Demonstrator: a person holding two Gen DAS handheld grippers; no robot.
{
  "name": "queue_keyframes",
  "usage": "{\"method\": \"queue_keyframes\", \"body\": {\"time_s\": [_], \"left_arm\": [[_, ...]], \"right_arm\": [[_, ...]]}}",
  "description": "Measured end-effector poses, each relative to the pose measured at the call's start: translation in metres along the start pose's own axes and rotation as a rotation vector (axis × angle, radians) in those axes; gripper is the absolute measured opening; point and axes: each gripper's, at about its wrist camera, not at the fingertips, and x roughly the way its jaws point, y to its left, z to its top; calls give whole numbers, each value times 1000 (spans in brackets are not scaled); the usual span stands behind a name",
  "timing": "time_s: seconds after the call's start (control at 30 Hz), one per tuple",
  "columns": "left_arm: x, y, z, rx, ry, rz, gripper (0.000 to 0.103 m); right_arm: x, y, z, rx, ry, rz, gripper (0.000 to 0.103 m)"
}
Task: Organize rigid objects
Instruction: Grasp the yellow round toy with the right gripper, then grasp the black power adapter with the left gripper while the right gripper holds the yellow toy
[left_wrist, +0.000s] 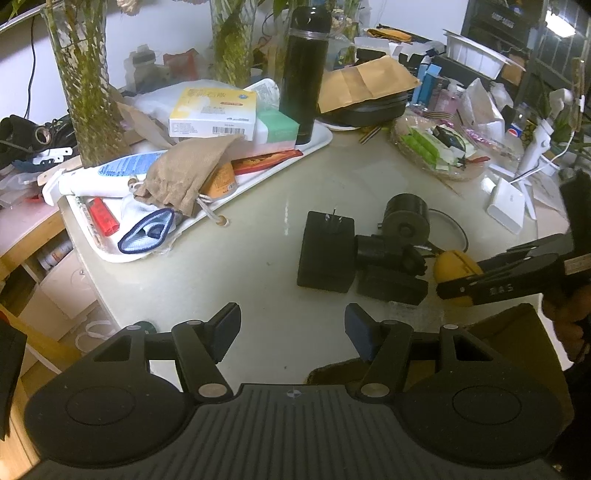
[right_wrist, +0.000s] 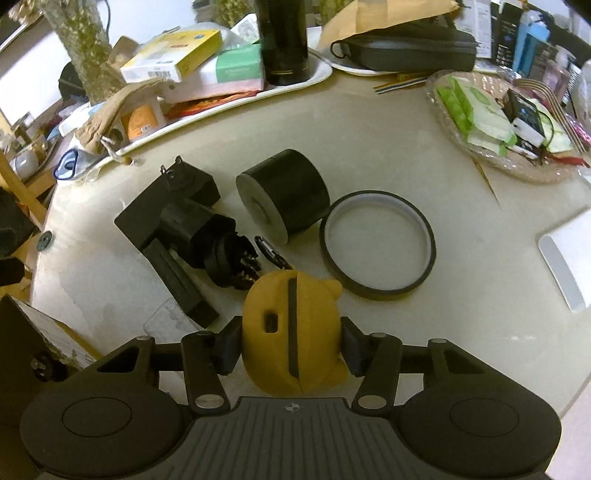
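Cluttered table (right_wrist: 369, 147), right hand-held gripper (right_wrist: 291, 345) pinching yellow case (right_wrist: 291, 332), underside hidden

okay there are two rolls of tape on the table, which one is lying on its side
The thick black roll, beside the black adapter. It rests on its curved wall, its white core facing sideways. The thin wide ring to its right lies flat, hole facing up.

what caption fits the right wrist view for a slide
Right gripper closes on a yellow case beside a tape ring, black roll and black adapters.
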Motion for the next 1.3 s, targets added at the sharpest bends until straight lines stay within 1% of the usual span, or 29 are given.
{"method": "queue_keyframes", "body": {"time_s": [0.17,0.37,0.4,0.53,0.57,0.7,0.83,0.9,1.07,1.23,1.3], "left_arm": [[3,-1,5,9,0,-2,62],[9,-8,13,57,7,-8,62],[11,-10,15,66,8,-10,63],[18,-13,20,86,15,-15,73],[20,-14,22,90,18,-16,73],[34,-14,29,101,48,-17,73],[54,-14,37,105,84,-16,73],[64,-15,41,111,103,-7,73],[86,-15,49,89,156,-25,73],[100,-19,57,114,197,-2,73],[106,-21,60,122,222,-4,73]], "right_arm": [[-14,-2,-1,21,-32,10,56],[-31,-6,-6,49,-57,-25,56],[-35,-8,-7,58,-63,-26,56],[-47,-13,-12,89,-92,-18,56],[-50,-14,-13,93,-100,-15,56],[-59,-17,-16,106,-125,-9,56],[-62,-18,-16,99,-149,-35,56],[-62,-20,-16,106,-150,-33,56],[-63,-23,-17,113,-156,-39,56],[-61,-22,-17,111,-150,-37,56],[-61,-24,-17,118,-148,-30,56]]}}
